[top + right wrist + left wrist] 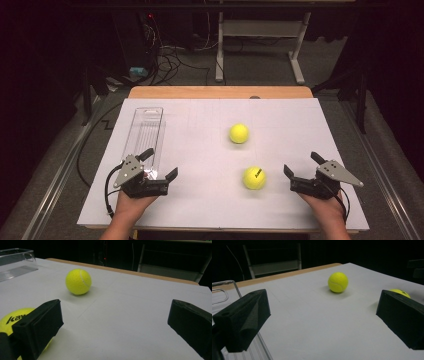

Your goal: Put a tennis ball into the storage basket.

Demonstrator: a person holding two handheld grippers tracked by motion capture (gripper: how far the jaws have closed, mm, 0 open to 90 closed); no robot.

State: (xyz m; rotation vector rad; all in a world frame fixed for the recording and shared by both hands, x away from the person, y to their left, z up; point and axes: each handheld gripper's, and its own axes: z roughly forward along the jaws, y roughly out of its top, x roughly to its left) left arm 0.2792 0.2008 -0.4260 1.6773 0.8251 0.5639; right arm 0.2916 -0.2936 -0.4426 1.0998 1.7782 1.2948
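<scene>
Two tennis balls, one [239, 133] farther and one [254, 178] nearer, are lying between the grippers; one clear container [144, 135] is sitting ahead of the left gripper [161, 164].

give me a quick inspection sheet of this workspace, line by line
surface: white sheet over a wooden table, flat.
job's things: near tennis ball with black lettering, between the grippers, closer to the right one; far tennis ball mid-table; clear plastic tray lying at the left.
clutter: nothing seen.
grippers: left gripper open, at the tray's near end; right gripper open, beside the near ball, holding nothing.
cables: black cable trails from the left gripper; loose wires on the floor behind.
surroundings: dark room, a white table frame beyond.
</scene>
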